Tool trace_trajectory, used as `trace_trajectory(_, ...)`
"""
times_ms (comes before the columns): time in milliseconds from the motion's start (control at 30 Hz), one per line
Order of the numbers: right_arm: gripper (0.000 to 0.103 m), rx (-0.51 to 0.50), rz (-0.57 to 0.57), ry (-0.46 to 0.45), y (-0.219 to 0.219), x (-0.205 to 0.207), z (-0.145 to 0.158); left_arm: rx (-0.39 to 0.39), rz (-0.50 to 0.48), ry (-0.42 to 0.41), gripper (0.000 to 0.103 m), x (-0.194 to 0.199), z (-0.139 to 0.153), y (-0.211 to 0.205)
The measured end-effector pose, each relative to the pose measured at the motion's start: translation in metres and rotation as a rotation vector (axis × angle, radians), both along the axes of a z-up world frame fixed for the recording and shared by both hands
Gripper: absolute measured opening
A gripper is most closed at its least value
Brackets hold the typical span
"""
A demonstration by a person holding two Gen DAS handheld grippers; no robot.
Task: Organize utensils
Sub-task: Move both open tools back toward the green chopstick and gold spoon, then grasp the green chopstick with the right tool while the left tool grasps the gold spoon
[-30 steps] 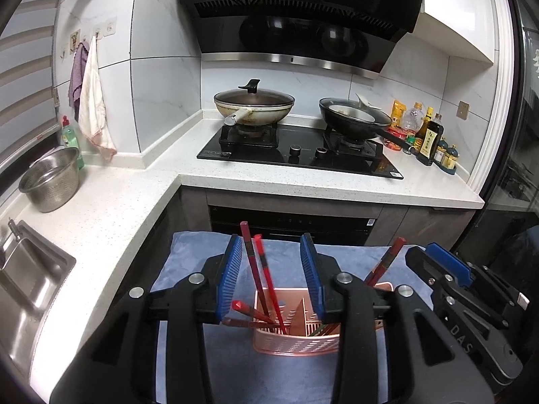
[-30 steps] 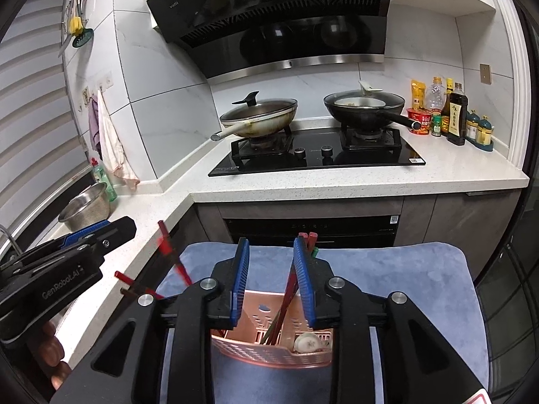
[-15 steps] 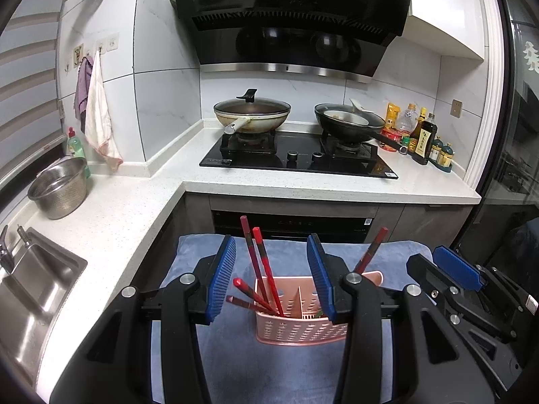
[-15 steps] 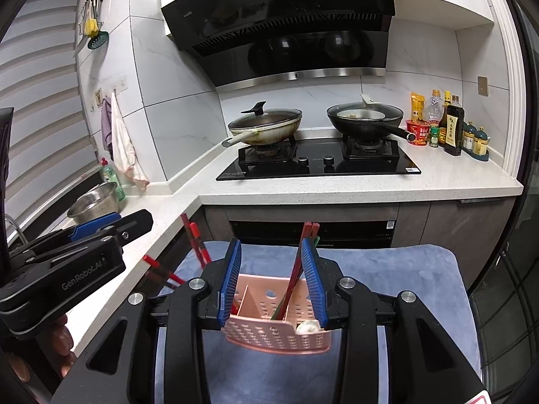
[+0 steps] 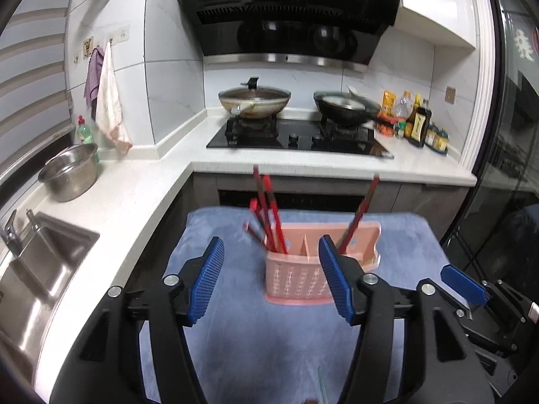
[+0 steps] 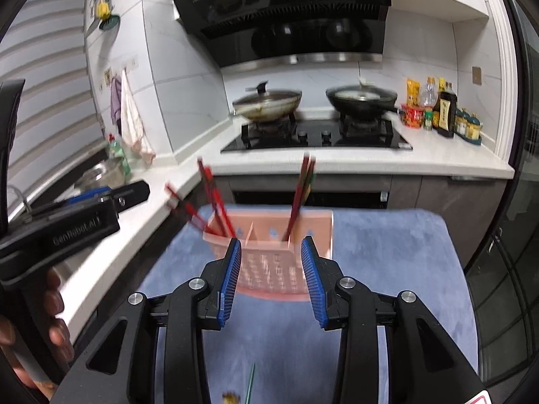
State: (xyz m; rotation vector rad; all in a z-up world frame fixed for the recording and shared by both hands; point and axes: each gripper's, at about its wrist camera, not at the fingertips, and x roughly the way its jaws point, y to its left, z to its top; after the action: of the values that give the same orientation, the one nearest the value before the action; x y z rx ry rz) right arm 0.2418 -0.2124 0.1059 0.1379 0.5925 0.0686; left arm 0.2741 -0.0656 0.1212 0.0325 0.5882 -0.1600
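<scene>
The utensil caddy [image 5: 313,269] looks like matt pink perforated plastic, standing on a soft, napped blue cloth mat [image 5: 269,343]. At ten o'clock a brushed steel bowl [image 5: 69,171] gleams; the speckled white countertop [image 5: 128,195] is smooth, the black hob [image 5: 296,139] glossy glass.

Red chopsticks [image 5: 269,215] motion-blurred, green stick [image 6: 250,383] cut off below

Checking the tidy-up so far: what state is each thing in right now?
Pink perforated plastic utensil holder: upright on the blue mat, not gripped.
Red chopsticks: standing tilted in the holder.
Left gripper: open, empty; jaws just opened wider.
Right gripper: open, empty.
Lidded wok: covered, on stove.
</scene>
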Motion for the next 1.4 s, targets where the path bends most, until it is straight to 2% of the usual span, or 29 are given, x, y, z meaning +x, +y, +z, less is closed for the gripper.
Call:
trace_trajectory(167, 0.037, -0.027, 0.012, 0.064, 0.010, -0.040, -0.031, 0.008, 0.001, 0.061, 0.056, -0.030, -0.031, 0.012)
trace_trajectory(400, 0.037, -0.039, 0.026, 0.183, 0.025, -0.097, -0.088, 0.049, 0.008, 0.162, 0.056, -0.079, -0.093, 0.025)
trace_trajectory(533, 0.037, -0.022, 0.020, 0.260, 0.032, -0.130, -0.122, 0.043, 0.014, 0.225, 0.056, -0.103, -0.126, 0.031)
trace_trajectory(800, 0.037, -0.032, 0.027, 0.349, 0.047, -0.168, -0.167, 0.044, 0.038, 0.315, 0.055, -0.137, -0.170, 0.042)
trace_trajectory(1000, 0.037, -0.030, 0.049, 0.382, 0.057, -0.179, -0.183, 0.057, 0.044, 0.356, 0.055, -0.154, -0.194, 0.048)
trace_trajectory(1400, 0.035, -0.044, 0.064, 0.402, 0.072, -0.181, -0.198, 0.071, 0.035, 0.381, 0.055, -0.159, -0.206, 0.047)
